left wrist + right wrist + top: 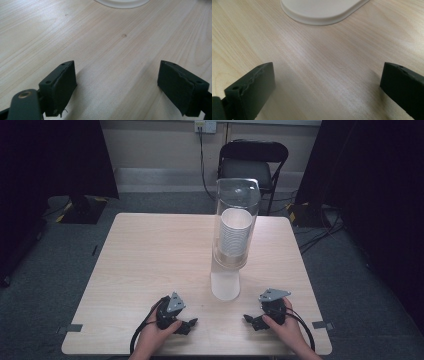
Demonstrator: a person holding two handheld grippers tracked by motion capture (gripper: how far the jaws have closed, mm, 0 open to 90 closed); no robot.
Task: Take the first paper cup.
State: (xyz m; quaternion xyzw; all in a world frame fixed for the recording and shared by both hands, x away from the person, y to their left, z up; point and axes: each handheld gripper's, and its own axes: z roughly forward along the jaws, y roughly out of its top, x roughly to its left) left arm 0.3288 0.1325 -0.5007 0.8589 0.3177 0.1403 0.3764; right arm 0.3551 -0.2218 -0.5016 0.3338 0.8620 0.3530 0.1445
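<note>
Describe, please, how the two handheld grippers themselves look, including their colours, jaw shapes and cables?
Both the left gripper and the right gripper have black bodies, each topped by a grey three-cornered plate. A black cable loops back from each toward the person. In the gripper views the jaws are chunky dark blocks with small screw holes. No sleeves are visible in the high view.

Overhead forward-down, gripper views near table (150, 255)

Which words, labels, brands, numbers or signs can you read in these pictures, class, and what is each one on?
None can be read. The cup dispenser, the stacked paper cups, the table, the chair and both claws carry no visible text.
</note>
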